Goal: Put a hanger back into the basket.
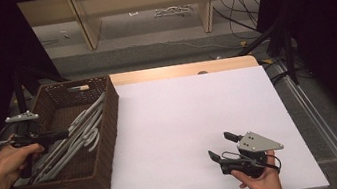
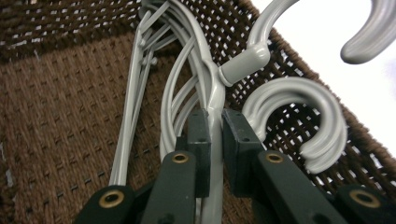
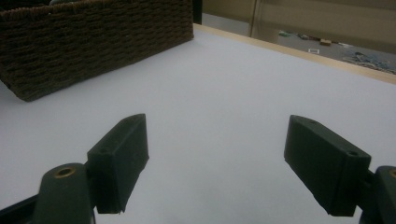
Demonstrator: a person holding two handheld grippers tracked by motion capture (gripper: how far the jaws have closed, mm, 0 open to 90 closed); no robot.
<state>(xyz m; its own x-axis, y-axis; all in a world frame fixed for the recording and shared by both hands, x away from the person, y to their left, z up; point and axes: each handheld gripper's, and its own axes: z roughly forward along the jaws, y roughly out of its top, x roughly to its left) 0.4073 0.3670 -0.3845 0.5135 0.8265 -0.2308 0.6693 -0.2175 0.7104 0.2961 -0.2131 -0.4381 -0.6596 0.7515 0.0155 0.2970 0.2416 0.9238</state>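
A brown wicker basket (image 1: pixel 113 114) at the table's left holds several grey plastic hangers (image 1: pixel 85 129). My left gripper (image 1: pixel 63 134) reaches into it from the left, held by a hand. In the left gripper view its pads (image 2: pixel 201 135) press on the neck of one grey hanger (image 2: pixel 213 91), so my left gripper (image 2: pixel 216 128) is shut on it. Curved hanger hooks (image 2: pixel 322 126) lie against the basket wall (image 2: pixel 280 51) just to the right. My right gripper (image 1: pixel 219 145) rests near the table's front right, jaws wide apart and empty. Its own view shows my right gripper (image 3: pixel 217 154) above bare white table.
The white tabletop (image 1: pixel 190 116) stretches from the basket to the right edge. In the right gripper view the basket (image 3: pixel 93 42) stands at the far left. Beyond the table are wooden panels (image 1: pixel 87 20) and loose cables (image 1: pixel 240 13) on the floor.
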